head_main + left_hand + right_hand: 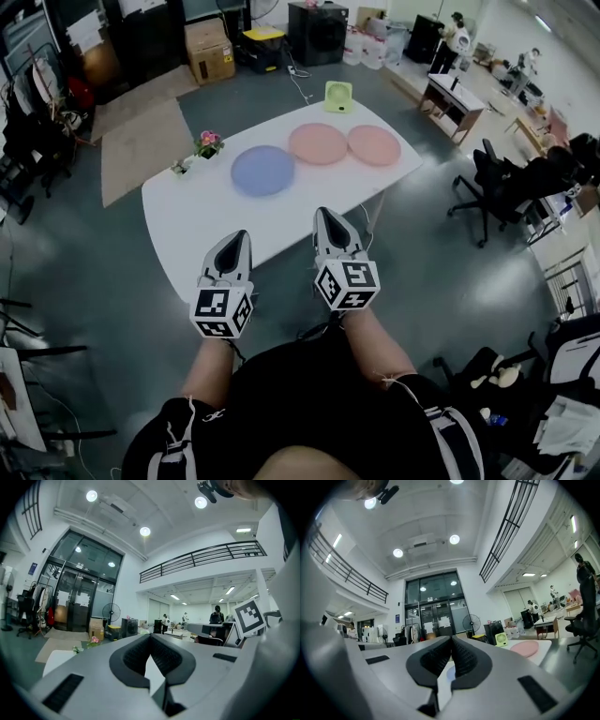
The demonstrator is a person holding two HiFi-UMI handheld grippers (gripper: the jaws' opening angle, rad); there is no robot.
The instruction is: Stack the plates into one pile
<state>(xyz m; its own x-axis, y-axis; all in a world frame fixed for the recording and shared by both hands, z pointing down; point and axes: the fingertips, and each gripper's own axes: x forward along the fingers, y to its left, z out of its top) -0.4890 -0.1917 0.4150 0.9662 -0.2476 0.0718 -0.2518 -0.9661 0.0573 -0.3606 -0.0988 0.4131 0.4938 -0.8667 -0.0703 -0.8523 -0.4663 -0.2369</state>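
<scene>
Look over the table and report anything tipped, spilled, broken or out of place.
Nothing stands out. The blue plate, the middle pink plate and the end pink plate all lie flat and unstacked in a row on the white table, with no spill or visible damage. The small flower pot stands upright beside the blue plate.

The camera on the left tongs (150, 638) hides the plates from me: the tongs' own body covers the bench (55, 660), all but one corner at the left. On the right tongs (451, 641) the blue plate (449, 673) is only a sliver between the pads. I can pick out one pink plate (525, 648), but cannot separate the other from it. From the head camera, both tongs cover part of the bench's near edge. The green thing (338, 97) at the far edge is too small to name.
</scene>
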